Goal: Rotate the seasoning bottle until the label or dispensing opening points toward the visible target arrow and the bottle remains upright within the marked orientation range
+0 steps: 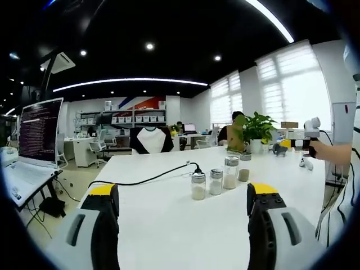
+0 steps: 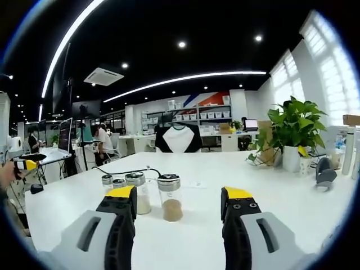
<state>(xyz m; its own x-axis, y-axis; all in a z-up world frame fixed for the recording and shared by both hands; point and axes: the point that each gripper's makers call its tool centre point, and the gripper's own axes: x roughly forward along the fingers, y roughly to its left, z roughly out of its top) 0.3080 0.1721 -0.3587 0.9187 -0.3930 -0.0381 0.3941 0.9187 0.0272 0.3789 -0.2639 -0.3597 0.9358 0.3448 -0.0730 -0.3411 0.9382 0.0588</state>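
Observation:
Several glass seasoning bottles with silver caps stand upright in a row on the white table. One holds brown powder; beside it is a taller one with white grains. In the left gripper view the row runs from a short bottle to the tall one. My left gripper is open, well short of the row. My right gripper is open too, and the brown-powder bottle stands just beyond its jaws, untouched. Each gripper also shows small in the other's view: the right gripper and the left gripper.
A black cable ends in a plug near the bottles. A potted plant in a white pot stands on the table's far side, with small items close by. A laptop sits on a stand off to the left. Office desks and chairs fill the background.

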